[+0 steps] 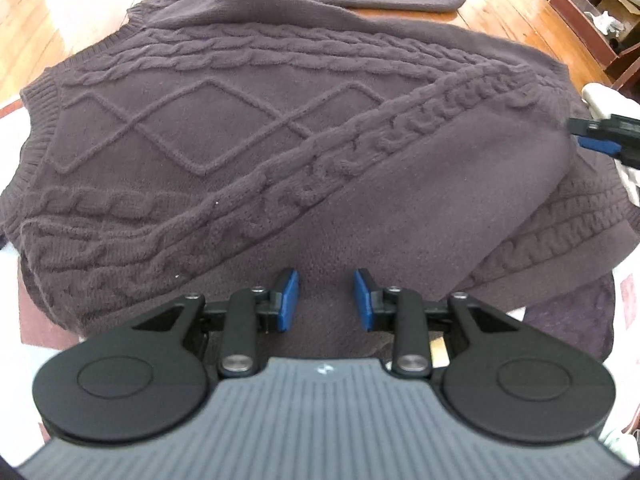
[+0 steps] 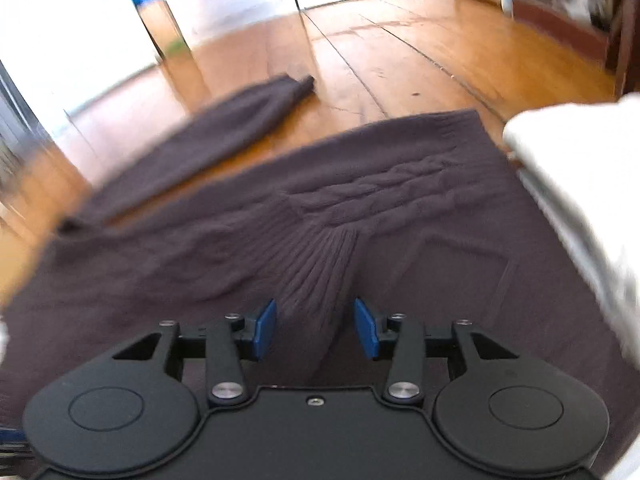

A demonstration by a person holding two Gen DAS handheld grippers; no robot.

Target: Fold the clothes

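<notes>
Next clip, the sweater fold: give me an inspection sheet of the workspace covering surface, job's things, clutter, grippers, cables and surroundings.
Surface: wooden floor, bare beyond the garment.
Job's things: dark brown cable-knit sweater spread flat; one sleeve folded diagonally across the body, its ribbed cuff under the right gripper; the other sleeve stretched out on the floor.
Clutter: white item at the sweater's edge, too blurred to identify.
Grippers: left gripper over the knit, pads apart, nothing pinched; right gripper straddles the cuff, pads not pressing.
Cables: nothing seen.
Surroundings: dark wooden shelf unit with assorted contents; bright white wall or door behind.
</notes>
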